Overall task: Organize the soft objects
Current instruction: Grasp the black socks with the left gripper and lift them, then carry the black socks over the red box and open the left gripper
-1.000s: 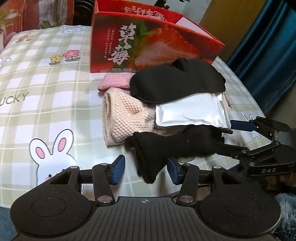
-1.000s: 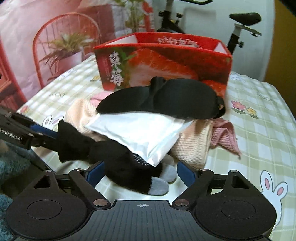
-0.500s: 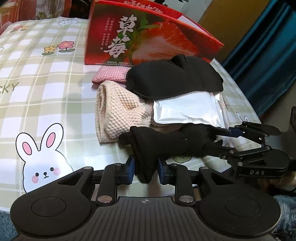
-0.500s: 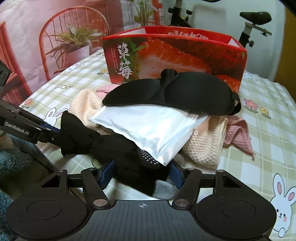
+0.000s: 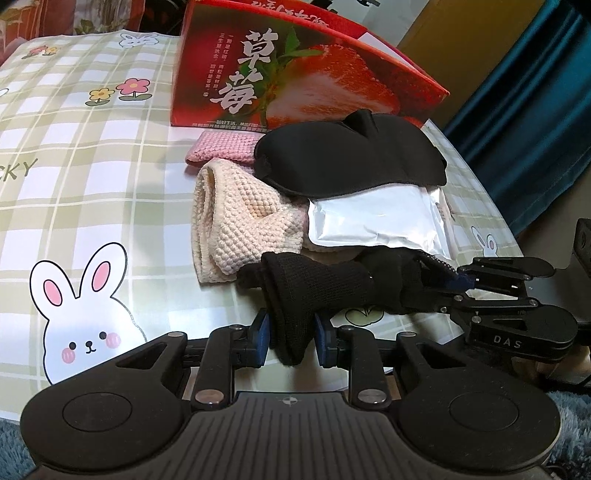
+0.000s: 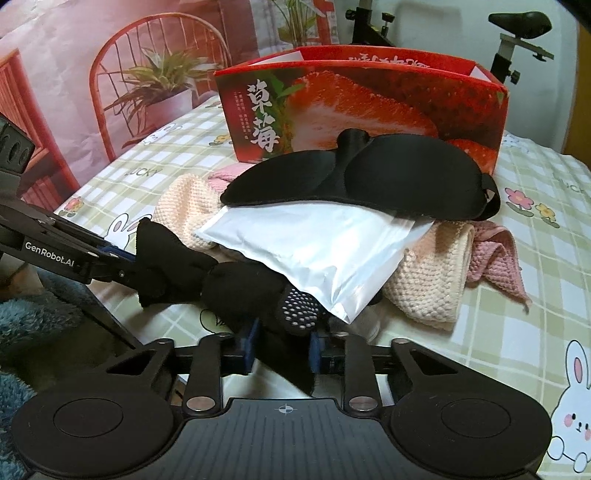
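A black sock [image 5: 317, 284] [image 6: 236, 284] lies stretched along the near edge of a pile of soft things. My left gripper [image 5: 291, 336] [image 6: 125, 258] is shut on its cuff end. The jaws of my right gripper [image 6: 282, 347] [image 5: 448, 290] are closing, with the dotted toe end squeezed between the pads. Over the sock lies a silver pouch [image 5: 373, 218] [image 6: 317, 243], topped by a black eye mask [image 5: 351, 162] [image 6: 369, 177]. Underneath are a beige knitted cloth [image 5: 240, 218] [image 6: 428, 280] and a pink cloth [image 5: 221, 147] [image 6: 491, 251].
A red strawberry box [image 5: 295, 88] [image 6: 369, 107], open at the top, stands just behind the pile. The checked rabbit tablecloth [image 5: 92, 203] stretches left of the pile. A teal curtain [image 5: 535, 92] hangs at the right, and an exercise bike [image 6: 517, 29] stands behind the table.
Both grippers closed on the black sock, the left on the cuff, then the right on the toe. Both views have edged a little closer to the pile.
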`<state>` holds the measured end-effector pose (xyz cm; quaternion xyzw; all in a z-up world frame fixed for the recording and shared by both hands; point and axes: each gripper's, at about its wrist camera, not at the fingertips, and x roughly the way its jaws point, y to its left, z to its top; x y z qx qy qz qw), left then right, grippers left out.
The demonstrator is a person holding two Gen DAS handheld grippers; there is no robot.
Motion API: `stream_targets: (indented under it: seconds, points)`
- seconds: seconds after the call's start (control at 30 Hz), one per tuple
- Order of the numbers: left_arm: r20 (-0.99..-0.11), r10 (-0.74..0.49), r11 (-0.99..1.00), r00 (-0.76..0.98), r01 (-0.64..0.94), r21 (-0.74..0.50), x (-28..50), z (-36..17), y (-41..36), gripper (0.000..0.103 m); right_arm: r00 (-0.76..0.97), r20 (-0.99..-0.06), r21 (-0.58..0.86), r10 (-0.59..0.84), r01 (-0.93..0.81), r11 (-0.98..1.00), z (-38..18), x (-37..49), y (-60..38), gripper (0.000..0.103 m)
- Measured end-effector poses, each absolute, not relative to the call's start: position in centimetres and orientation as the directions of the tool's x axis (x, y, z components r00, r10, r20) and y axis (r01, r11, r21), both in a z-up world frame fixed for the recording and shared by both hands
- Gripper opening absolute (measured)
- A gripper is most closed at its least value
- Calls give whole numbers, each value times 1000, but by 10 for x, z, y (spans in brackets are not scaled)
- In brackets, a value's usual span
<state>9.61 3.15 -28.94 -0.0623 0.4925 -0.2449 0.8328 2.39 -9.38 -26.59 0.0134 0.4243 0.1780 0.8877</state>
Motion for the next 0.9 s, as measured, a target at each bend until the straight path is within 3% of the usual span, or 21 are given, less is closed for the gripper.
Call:
stream_targets:
  seconds: [0.2,0.43,0.9]
  points:
    - [-768,-472,870,432,366,-329,91,-275,32,15,592,-723,161,356,-357,920,-257,18,-88,9]
    - [-630,-555,828,544,440,-349,73,-228,44,15,664,-579,243,473,-413,878,-220,11,-102,8]
    - [-511,-563,826,650,466,-317,77,-170,45,15,778,-407,193,479,-439,877,-156,23,-112,8]
